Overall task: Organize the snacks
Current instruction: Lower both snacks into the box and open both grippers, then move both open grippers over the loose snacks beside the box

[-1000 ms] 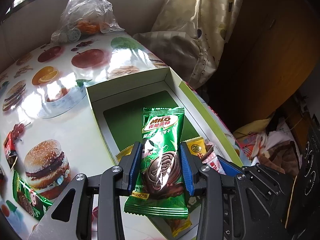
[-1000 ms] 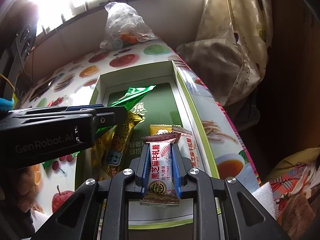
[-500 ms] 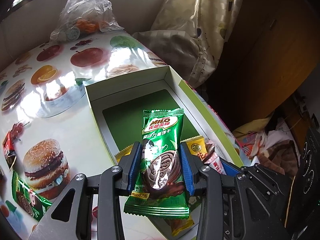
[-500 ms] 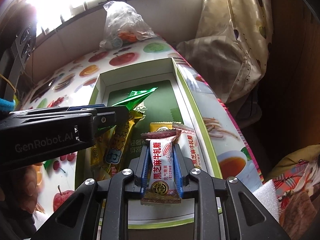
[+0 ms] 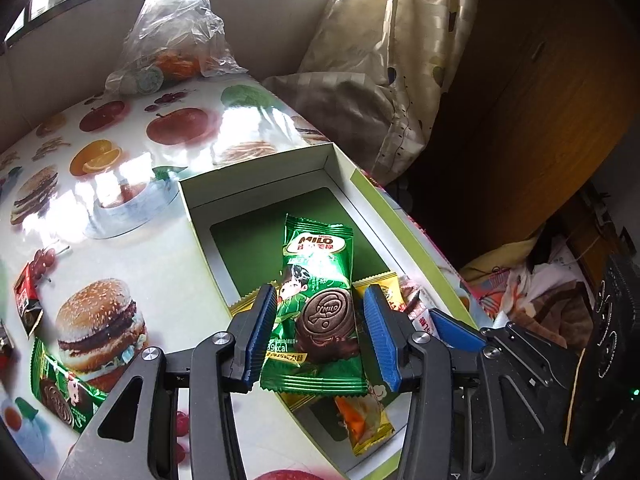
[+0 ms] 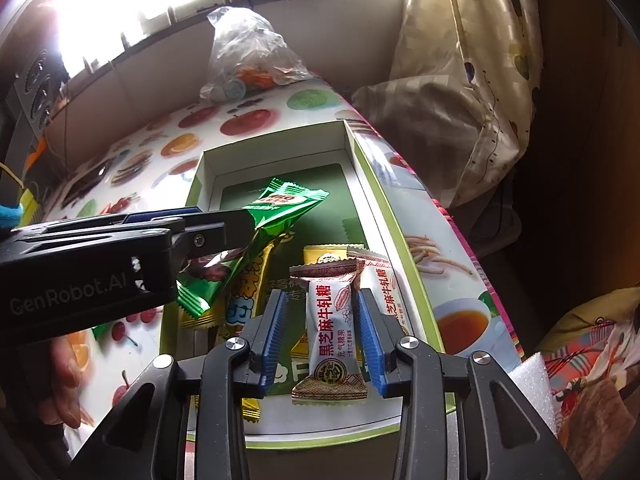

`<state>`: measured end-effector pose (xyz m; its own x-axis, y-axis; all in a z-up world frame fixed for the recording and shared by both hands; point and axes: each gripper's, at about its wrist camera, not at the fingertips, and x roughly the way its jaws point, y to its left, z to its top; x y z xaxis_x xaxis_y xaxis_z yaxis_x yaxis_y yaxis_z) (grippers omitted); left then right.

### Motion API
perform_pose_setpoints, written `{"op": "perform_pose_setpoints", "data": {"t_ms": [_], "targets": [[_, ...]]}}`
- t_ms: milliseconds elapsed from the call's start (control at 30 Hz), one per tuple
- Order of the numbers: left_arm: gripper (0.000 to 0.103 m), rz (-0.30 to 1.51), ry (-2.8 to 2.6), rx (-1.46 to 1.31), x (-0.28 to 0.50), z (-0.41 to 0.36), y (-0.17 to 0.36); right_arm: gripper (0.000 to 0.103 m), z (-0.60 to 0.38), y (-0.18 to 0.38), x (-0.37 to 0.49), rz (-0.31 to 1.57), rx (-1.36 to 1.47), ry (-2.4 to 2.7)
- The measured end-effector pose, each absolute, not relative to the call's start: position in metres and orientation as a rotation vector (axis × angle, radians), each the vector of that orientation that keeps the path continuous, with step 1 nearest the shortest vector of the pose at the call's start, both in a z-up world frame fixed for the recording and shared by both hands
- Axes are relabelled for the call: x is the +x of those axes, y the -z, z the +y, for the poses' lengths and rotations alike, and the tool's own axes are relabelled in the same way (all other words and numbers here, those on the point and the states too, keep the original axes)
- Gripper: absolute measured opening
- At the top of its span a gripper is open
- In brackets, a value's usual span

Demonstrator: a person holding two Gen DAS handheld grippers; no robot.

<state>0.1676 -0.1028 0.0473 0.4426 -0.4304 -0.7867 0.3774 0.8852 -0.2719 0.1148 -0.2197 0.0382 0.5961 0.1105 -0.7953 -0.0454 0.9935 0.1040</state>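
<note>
The shallow cardboard box [image 5: 340, 160] sits by the desk's [image 5: 120, 240] right edge, beyond which the floor drops away to dark furniture and a pale dotted curtain [image 5: 392, 60]. The far half of the box floor, a flat green panel, is bare; the near half is crowded with packets. Left of the box the glossy, fruit-and-burger printed desk cover lies open, with a crumpled clear plastic bag [image 5: 172, 36] at its far end and loose wrappers at the near left edge.

The left hand-held gripper [image 5: 318, 328] has its ribbed blue pads parting around a shiny green Milo biscuit packet [image 5: 316, 280], crimped at both ends and printed with a round chocolate biscuit. A gap shows at the right pad, while the left pad meets the packet's edge; the packet hangs over the box, above yellow wrappers [image 5: 360, 424].

The right hand-held gripper [image 6: 324, 332] is likewise opening, with clear gaps either side of a white sesame nougat bar [image 6: 330, 328] with red characters and brown serrated ends. The bar lies in the box's near right corner, just beside a matching bar [image 6: 382, 284].
</note>
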Motion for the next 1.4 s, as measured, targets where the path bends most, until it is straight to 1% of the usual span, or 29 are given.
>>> {"op": "perform_pose_setpoints", "data": {"t_ms": [267, 367, 867, 1400], "targets": [[0.048, 0.957, 0.491, -0.051, 0.154, -0.094, -0.059, 0.040, -0.216, -0.046, 0.106, 0.909, 0.079, -0.086], [0.053, 0.940, 0.478, -0.052, 0.146, -0.087, -0.063, 0.041, -0.215, -0.049, 0.103, 0.901, 0.079, -0.089], [0.053, 0.874, 0.369, -0.043, 0.112, -0.046, -0.080, 0.042, -0.196, -0.064, 0.088, 0.861, 0.069, -0.125], [0.053, 0.839, 0.257, -0.043, 0.089, 0.000, -0.084, 0.043, -0.170, -0.077, 0.074, 0.826, 0.032, -0.182]]}}
